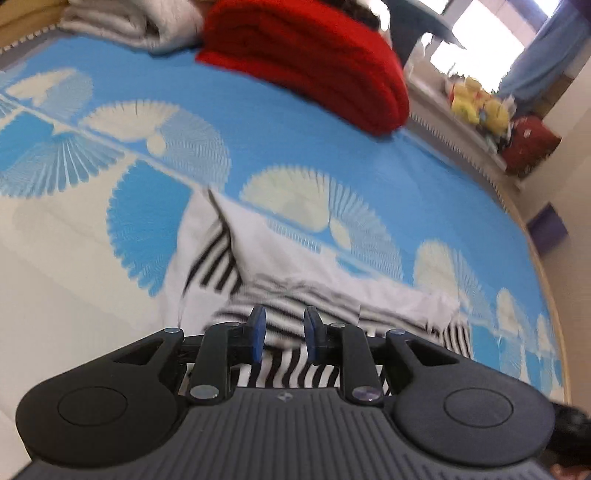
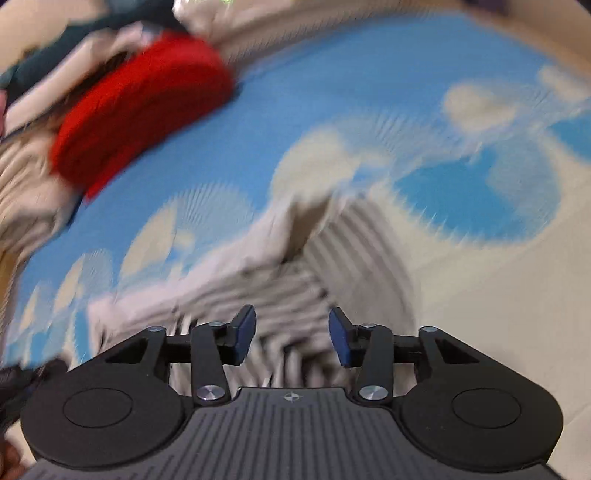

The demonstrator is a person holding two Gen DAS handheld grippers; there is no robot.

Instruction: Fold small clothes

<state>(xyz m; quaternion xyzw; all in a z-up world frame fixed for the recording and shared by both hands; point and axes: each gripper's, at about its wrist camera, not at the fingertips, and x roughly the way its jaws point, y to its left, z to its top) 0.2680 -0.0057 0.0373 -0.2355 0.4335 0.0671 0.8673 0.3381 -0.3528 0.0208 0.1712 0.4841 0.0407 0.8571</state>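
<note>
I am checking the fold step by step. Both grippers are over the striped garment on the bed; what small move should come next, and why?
Probably close the left gripper on the striped garment. Its jaws stand open with the bunched fabric right between them, and the right gripper is open too, so nothing holds the cloth yet.

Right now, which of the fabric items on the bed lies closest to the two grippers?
The black-and-white striped small garment, lying crumpled right beneath both grippers' fingers. The folded red blanket and the folded white blanket sit far back on the blue patterned bedspread.

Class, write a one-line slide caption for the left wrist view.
Left gripper, open, over a striped garment on a blue mat.
</note>
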